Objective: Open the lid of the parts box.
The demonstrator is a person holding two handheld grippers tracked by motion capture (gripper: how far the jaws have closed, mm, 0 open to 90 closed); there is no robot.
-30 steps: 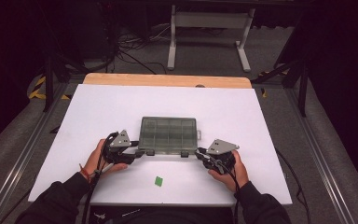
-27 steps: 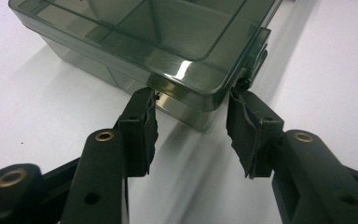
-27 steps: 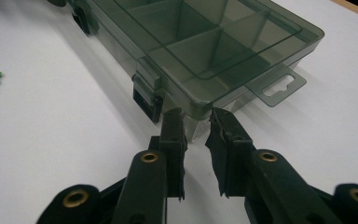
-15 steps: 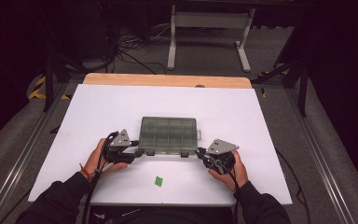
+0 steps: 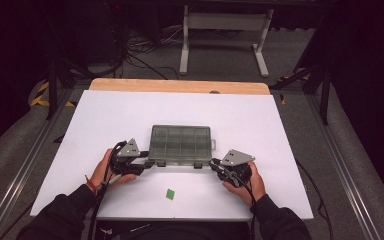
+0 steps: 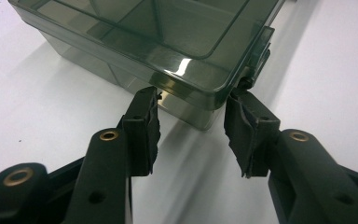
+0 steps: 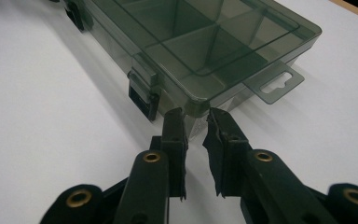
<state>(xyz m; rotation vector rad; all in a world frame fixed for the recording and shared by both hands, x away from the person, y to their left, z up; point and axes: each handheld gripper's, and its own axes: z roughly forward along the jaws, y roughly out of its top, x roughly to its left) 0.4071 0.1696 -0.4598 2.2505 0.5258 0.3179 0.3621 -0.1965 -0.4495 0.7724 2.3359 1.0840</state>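
Nothing has moved: left gripper (image 5: 149,163) wide open and right gripper (image 5: 214,164) narrowly open, both empty, still straddle the closed compartment box's (image 5: 181,142) near corners, unlifted

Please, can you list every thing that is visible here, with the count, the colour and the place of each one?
box: one, clear smoky grey plastic with compartments, lid closed, middle of the table toward the near side.
latches: two, dark, on the box's near side.
small piece: one, green, on the table near the front edge.
table: one, white top with a wooden far edge.
stand: one, white metal, on the floor behind the table.
left gripper: one, black, open at the box's near left corner.
right gripper: one, black, open at the box's near right corner.
hands: two, holding the grippers, dark sleeves.
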